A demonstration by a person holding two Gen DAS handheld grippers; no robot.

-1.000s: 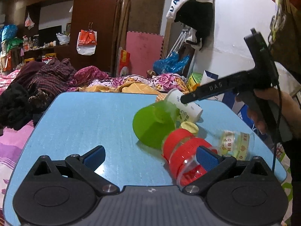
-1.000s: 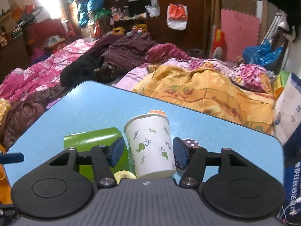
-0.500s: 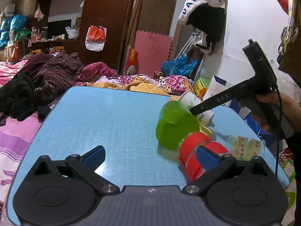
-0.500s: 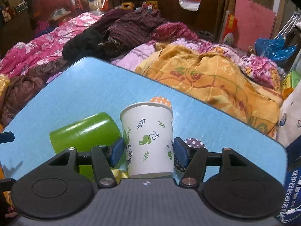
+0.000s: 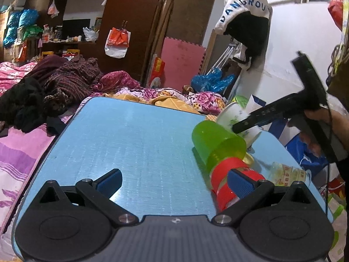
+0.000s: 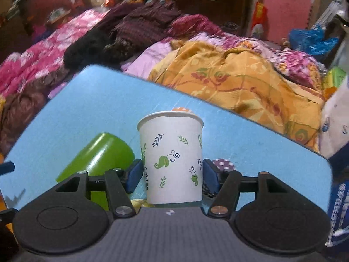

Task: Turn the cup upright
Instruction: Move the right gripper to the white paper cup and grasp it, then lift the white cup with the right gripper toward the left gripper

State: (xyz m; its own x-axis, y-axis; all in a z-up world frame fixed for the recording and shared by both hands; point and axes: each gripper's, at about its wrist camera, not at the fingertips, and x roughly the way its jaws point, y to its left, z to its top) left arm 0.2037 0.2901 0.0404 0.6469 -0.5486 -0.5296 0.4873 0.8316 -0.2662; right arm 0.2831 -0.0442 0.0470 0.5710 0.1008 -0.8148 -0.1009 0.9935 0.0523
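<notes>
The right gripper [image 6: 172,172] clamps the paper cup [image 6: 172,159] (tilted, beside a green cup [image 5: 218,144]); the left gripper [image 5: 174,180] gapes empty over the counter [image 5: 130,135].

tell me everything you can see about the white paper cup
The white paper cup looks like thin paper with a rolled rim, printed with green leaves, curls and darker sprigs. The right gripper is shut on it, one blue-padded finger on each side of its lower wall. In the left wrist view it is tilted, mouth toward the far left, lifted beside the lying green cup over the blue table.
</notes>
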